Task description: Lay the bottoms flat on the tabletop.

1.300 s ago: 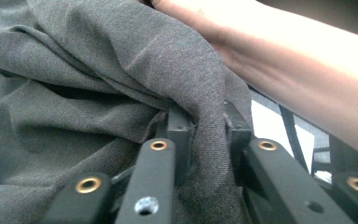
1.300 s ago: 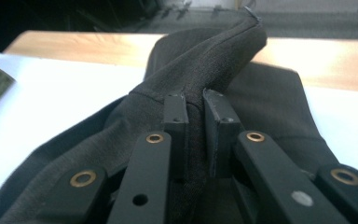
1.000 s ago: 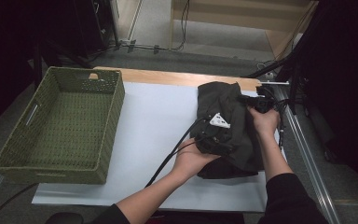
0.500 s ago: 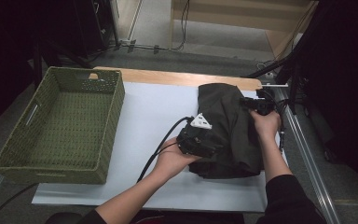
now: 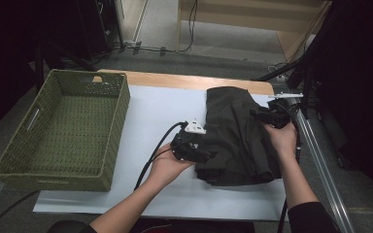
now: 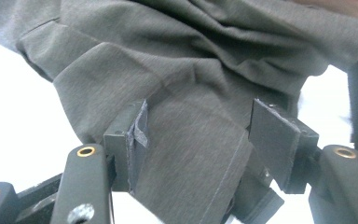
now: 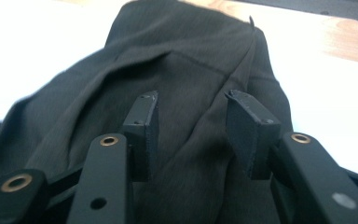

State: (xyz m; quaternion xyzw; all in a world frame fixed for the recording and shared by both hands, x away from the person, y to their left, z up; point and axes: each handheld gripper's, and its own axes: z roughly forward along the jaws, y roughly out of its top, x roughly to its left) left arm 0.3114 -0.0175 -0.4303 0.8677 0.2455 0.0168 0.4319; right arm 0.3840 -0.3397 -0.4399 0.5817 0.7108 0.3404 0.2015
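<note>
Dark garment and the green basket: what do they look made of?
Dark garment: looks like a thin woven or fine-knit cloth, matte grey-olive. It folds softly, and the left gripper view shows a stitched seam and a faint heathered grain. The exact fibre is unclear.

Green basket: looks like woven rope or cord, possibly paper or plastic, with a matte finish. Its walls show a regular braided texture, and there are cut-out handles at the ends.

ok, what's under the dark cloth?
The cloth lies on the white sheet, which shows all round it. Whatever else might sit beneath is hidden by the folds. The green basket stands apart, to its left.
</note>
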